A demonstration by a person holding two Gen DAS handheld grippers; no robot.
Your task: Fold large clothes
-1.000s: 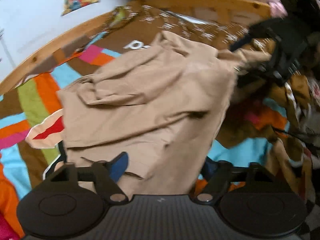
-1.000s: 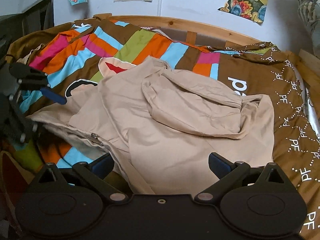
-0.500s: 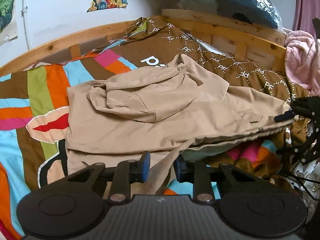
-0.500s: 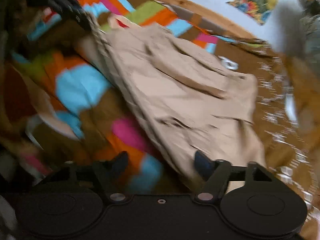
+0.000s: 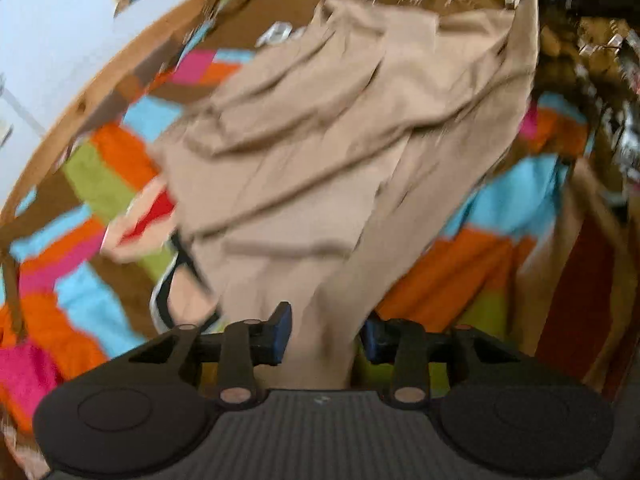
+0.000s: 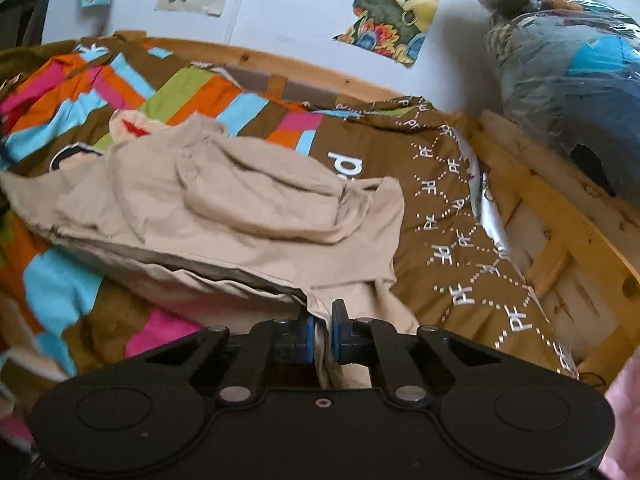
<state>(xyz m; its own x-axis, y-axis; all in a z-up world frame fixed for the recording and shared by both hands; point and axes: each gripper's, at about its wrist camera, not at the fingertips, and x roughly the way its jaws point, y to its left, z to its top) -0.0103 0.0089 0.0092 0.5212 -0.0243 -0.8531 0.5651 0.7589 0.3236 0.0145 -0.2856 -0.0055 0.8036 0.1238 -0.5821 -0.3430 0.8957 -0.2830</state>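
a: status. right gripper (image 6: 325,330) is pinched nearly closed on a corner of the tan garment (image 6: 248,216), thin bit of cloth between the blue pads (image 6: 308,334). grip looks shallow, only the edge is in there.

b: left?

a: left gripper (image 5: 325,330) has a thick bunch of the same garment (image 5: 340,152) running up between its fingers. there's a gap at each pad in that view and the frame is smeared, so i can't tell if it's actually clamped or just has cloth passing through.

b: where's the garment overall?

a: on the bed, lying across the striped bedcover (image 6: 192,92), near edge lifted off it at the right gripper. the hood or a folded flap is lumped on top in the middle. far corner sits on the brown "pf" print part of the cover (image 6: 452,208), just beside the wooden bed frame (image 6: 560,232).

b: risks?

a: my read, three. one: the right grip is on so little fabric that a pull could strip it out and drop the corner. two: if left isn't really holding, a pull from right alone would drag the whole thing sideways and skew it instead of stretching it flat. three: that lump on top would likely get trapped in any fold made now, giving a bulky crooked result.

b: anything else?

a: the bedcover is rumpled under the lifted edge, could get snagged along with the cloth on a regrasp.
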